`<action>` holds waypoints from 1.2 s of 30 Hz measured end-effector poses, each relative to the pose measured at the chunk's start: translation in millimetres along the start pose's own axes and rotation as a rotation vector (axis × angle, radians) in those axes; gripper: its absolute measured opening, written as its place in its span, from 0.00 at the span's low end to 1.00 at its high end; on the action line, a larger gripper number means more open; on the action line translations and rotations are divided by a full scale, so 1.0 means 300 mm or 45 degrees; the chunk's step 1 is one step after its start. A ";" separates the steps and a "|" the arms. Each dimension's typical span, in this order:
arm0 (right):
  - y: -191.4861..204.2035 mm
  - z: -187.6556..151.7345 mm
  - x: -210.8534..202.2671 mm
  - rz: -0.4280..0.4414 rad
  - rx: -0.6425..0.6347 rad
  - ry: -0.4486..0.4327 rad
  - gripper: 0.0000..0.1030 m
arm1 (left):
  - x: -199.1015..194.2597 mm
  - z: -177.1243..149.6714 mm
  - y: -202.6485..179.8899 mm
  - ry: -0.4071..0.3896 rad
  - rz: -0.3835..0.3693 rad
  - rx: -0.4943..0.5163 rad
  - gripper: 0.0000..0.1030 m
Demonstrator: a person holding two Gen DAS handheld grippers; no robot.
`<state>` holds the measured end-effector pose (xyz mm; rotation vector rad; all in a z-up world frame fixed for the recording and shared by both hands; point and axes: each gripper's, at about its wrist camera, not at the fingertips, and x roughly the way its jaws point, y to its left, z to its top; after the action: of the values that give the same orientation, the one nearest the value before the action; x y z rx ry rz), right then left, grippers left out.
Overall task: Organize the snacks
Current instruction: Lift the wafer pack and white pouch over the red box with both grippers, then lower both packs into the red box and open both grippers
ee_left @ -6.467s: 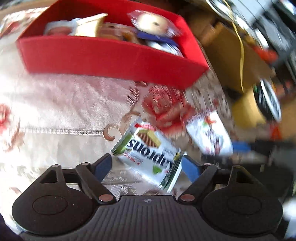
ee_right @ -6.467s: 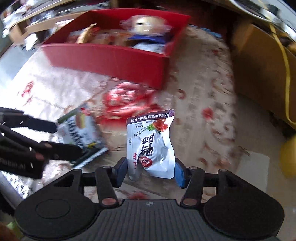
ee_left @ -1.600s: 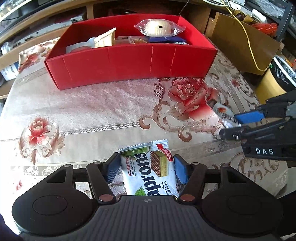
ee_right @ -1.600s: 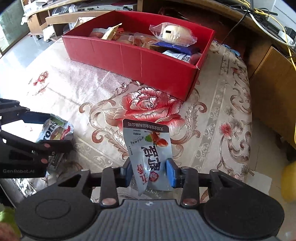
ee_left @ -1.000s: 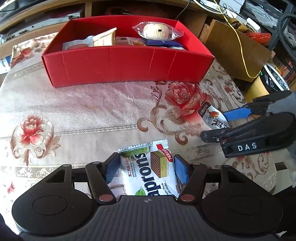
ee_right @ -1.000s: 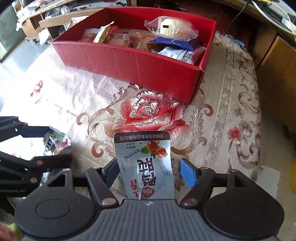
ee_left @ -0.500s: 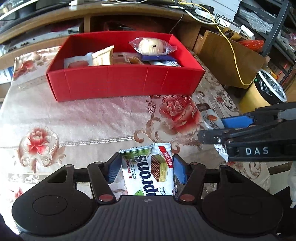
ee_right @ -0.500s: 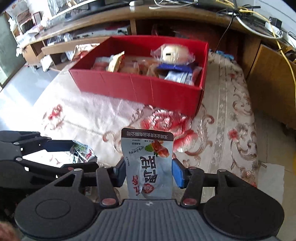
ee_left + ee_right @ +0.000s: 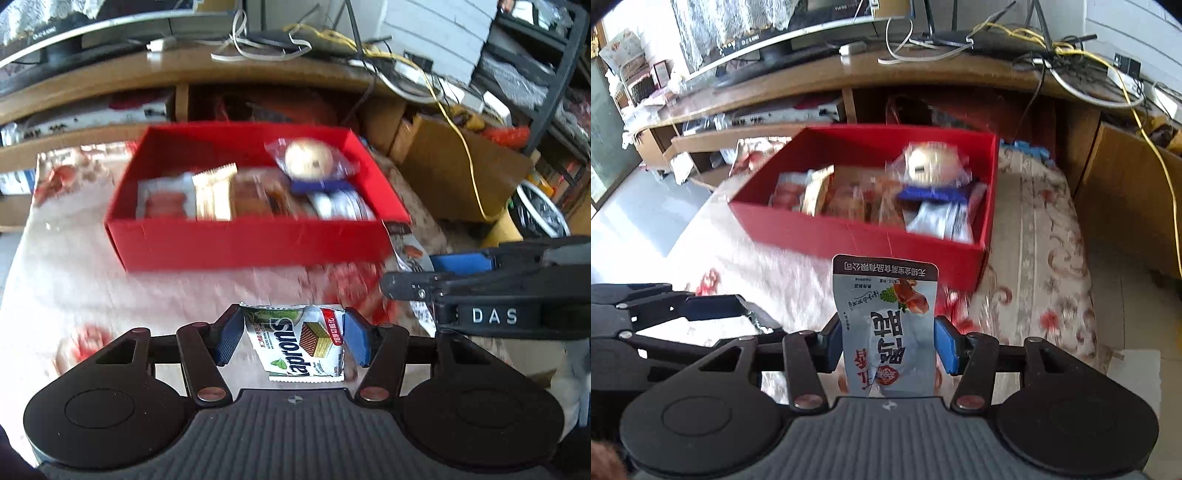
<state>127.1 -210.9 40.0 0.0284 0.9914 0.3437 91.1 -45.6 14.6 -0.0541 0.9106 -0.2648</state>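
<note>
My left gripper (image 9: 293,334) is shut on a green-and-white wafer packet (image 9: 299,341) and holds it above the tablecloth, in front of the red box (image 9: 243,245). My right gripper (image 9: 888,341) is shut on a silver snack pouch (image 9: 886,325) with red print, also raised, near the box's (image 9: 857,236) front right corner. The box holds several wrapped snacks, among them a round bun in clear wrap (image 9: 308,160). The right gripper shows at the right of the left wrist view (image 9: 480,291); the left gripper shows at the left of the right wrist view (image 9: 665,310).
The box sits on a floral tablecloth (image 9: 66,280). Behind it runs a wooden TV bench (image 9: 923,74) with cables and a monitor base. A brown cardboard box (image 9: 454,166) and a yellow cable stand at the right, past the table's edge.
Both grippers have lifted their packets off the cloth and tilted up toward the red box. The view now takes in the bench behind it.
</note>
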 end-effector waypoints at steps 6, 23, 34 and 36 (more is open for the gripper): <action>-0.020 0.073 0.005 0.009 0.038 -0.050 0.47 | 0.004 0.089 0.017 -0.062 -0.011 -0.034 0.63; -0.080 0.323 0.168 -0.003 0.123 -0.102 0.47 | 0.135 0.365 0.096 -0.171 0.053 -0.072 0.63; -0.088 0.358 0.308 -0.017 0.113 -0.021 0.48 | 0.262 0.388 0.135 -0.094 0.077 -0.107 0.64; -0.073 0.359 0.317 -0.030 0.085 -0.022 0.49 | 0.270 0.389 0.136 -0.086 0.075 -0.111 0.64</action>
<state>269.1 -189.3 18.1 0.0797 0.9849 0.2885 238.6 -34.1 17.2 -0.1160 0.8545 -0.1673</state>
